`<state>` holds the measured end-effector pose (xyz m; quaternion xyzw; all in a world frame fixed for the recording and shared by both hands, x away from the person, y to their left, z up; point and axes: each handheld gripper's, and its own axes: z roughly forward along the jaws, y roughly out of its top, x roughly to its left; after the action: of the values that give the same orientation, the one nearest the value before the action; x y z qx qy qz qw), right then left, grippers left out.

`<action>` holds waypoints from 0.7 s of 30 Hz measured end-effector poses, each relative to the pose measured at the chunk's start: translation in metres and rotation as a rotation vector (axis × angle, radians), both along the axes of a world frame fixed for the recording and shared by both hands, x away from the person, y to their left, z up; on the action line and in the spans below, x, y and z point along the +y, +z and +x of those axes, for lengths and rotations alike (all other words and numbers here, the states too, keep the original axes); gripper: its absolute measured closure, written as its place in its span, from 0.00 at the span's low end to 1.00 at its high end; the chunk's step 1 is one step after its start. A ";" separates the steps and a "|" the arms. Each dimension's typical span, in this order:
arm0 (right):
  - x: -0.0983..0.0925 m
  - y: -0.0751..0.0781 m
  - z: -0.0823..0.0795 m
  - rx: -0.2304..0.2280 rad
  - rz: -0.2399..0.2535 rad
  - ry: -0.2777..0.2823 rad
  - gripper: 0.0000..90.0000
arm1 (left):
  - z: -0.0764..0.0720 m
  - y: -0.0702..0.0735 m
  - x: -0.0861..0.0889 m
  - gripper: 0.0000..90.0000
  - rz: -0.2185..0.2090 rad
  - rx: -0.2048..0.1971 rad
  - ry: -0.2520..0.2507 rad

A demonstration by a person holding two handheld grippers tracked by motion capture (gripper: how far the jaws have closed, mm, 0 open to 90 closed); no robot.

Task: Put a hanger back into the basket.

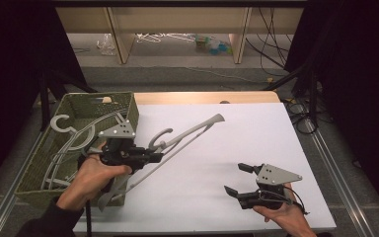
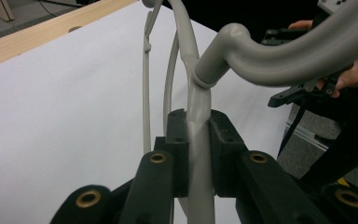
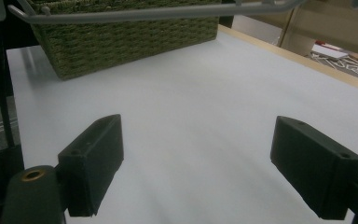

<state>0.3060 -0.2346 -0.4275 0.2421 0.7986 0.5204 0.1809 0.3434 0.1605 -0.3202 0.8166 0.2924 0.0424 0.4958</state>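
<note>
From above I see a white table [image 1: 227, 148] with a woven basket [image 1: 128, 106] at its left edge. My left gripper [image 1: 150, 157] has a grey hanger [image 1: 197, 131] lifted clear of the basket, over the table. Its own view shows the jaws pinching the hanger's neck [image 2: 199, 140]. My right gripper [image 3: 196, 172] waits, jaws spread. Next, I judge, is setting the hanger down flat.

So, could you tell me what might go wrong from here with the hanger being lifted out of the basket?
The left gripper pinches the grey hanger on one thin bar near its hook, so it may swivel or slip. Its lower end sits by the basket rim and the other hangers, and could snag.
</note>
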 end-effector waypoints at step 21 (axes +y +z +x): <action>0.000 -0.002 0.001 0.007 0.000 0.004 0.20 | 0.007 0.041 0.072 0.88 -0.035 -0.071 0.178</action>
<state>0.3066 -0.2344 -0.4293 0.2422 0.7998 0.5199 0.1769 0.3502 0.2321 -0.2794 0.7765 0.3468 0.1101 0.5144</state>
